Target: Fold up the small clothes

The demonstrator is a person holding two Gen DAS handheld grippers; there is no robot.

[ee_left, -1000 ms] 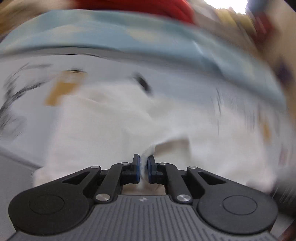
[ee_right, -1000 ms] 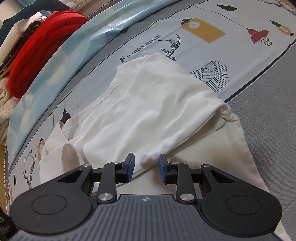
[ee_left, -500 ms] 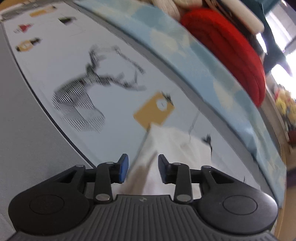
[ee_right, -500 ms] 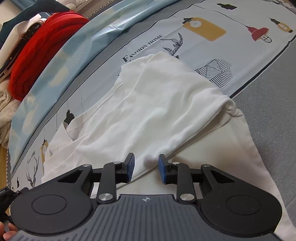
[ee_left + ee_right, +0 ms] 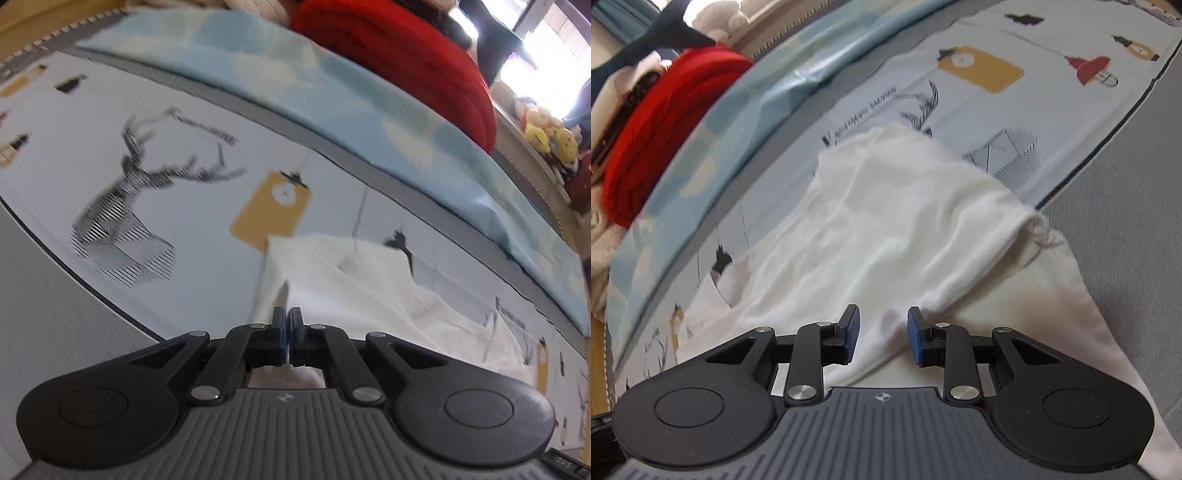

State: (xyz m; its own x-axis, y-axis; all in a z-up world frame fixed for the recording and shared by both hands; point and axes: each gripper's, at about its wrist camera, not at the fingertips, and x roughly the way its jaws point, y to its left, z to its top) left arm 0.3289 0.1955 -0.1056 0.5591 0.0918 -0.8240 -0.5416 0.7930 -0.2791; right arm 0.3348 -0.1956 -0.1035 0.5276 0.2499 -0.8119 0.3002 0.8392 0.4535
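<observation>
I am working over a bed or padded surface dressed in a pale printed sheet (image 5: 1052, 44), with a grey cover at its near edge and a light blue blanket (image 5: 332, 96) running along the far side; behind that sits a red knitted bundle (image 5: 399, 55), parked out of the folding area. The white garment (image 5: 886, 229) lies spread in the middle of the sheet, one side already doubled over into a rolled edge on the right, so I judge a first fold is in place and the rest remains. My right claw (image 5: 881, 334) stands part spread, straddling a raised ridge of white cloth at the near hem without pressing it, seemingly lined up to take that edge. My left claw (image 5: 286, 323) is pressed together at the garment's left corner; a sliver of white fabric seems to rise between its tips, though blur keeps me from being sure it is truly pinched.
</observation>
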